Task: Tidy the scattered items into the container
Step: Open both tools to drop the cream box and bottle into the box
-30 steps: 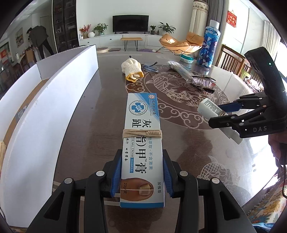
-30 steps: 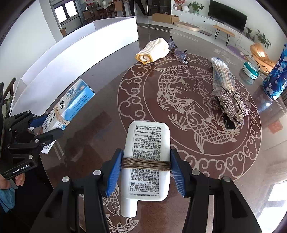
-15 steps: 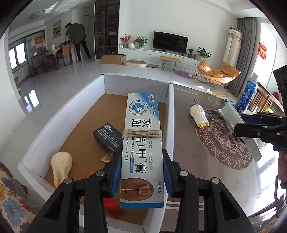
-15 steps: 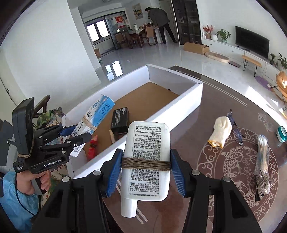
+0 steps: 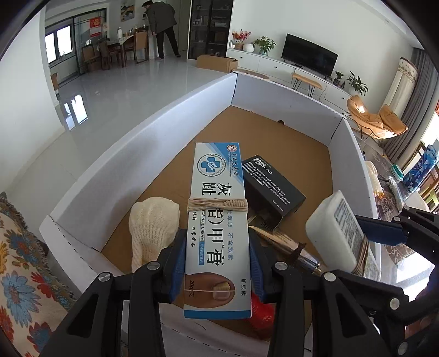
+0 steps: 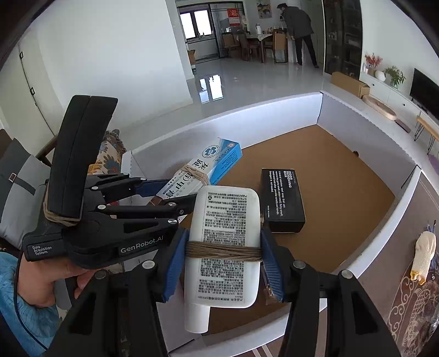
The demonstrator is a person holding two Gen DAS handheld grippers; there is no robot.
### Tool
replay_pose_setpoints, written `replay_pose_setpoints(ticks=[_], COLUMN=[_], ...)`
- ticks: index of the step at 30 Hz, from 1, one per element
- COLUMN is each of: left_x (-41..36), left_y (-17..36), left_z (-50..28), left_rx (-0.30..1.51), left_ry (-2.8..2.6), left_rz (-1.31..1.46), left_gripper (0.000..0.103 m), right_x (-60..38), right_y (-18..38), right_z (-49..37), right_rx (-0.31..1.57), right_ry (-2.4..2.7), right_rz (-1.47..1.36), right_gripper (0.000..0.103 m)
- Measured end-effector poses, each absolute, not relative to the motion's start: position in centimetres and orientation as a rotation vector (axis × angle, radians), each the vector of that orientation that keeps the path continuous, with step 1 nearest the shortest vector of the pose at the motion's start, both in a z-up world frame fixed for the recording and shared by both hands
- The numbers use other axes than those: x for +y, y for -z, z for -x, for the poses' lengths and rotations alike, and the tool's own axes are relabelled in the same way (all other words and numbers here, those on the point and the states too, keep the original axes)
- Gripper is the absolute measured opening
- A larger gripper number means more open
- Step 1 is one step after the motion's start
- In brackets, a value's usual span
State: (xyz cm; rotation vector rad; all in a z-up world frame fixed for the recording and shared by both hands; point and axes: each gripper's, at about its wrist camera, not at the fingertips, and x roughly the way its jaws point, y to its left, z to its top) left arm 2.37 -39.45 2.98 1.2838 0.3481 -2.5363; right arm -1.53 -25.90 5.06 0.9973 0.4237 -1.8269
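Note:
My left gripper (image 5: 216, 263) is shut on a blue-and-white nail cream box (image 5: 216, 192) bound with a rubber band. It hangs over the near end of the white-walled container (image 5: 131, 153) with a brown floor. My right gripper (image 6: 223, 255) is shut on a white tube (image 6: 225, 239) wrapped with string, also above the container, close beside the left gripper (image 6: 164, 195). On the container floor lie a black box (image 5: 274, 186), a cream knitted glove (image 5: 153, 222), a shiny wrapped item (image 5: 288, 244) and something red (image 5: 260, 315), partly hidden under the grippers.
A dark table with a fish pattern (image 6: 411, 302) runs along the container's right side, with another knitted glove (image 6: 424, 255) and a blue bottle (image 5: 419, 173). A floral cushion (image 5: 19, 274) lies at lower left. A person (image 5: 162, 24) stands far off.
Both grippers have swung left from above the patterned table to above the container's inside, still holding the cream box and the white tube. They now sit closer together.

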Motion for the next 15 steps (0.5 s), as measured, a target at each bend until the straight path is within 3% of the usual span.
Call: replay_pose_setpoints(ticks=[3,5,11,15], left_x=[-39.5,-39.5,-37.6,-34.5], left_y=[-2.4,-2.2,-4.0,-5.9], left_z=[-2.2,-2.1,-3.2,-3.8], left_rx=[0.334,0.326,0.285,0.212], left_ry=[2.492,2.452,2.487,2.558], left_rz=[-1.302,-1.311,-1.212,-1.150], left_gripper=[0.046,0.059,0.065,0.065], right_x=[-26.5,-26.3,-22.2,-17.1], right_y=[-3.7,-3.1,-4.6,-5.6], right_z=[1.6,2.1,3.4,3.7], right_rx=[0.429,0.426,0.279,0.240], right_ry=[1.833,1.857,1.910,2.040], right_rz=[-1.014,-1.034,-0.975,-0.877], right_gripper=[0.055,0.065,0.088,0.095])
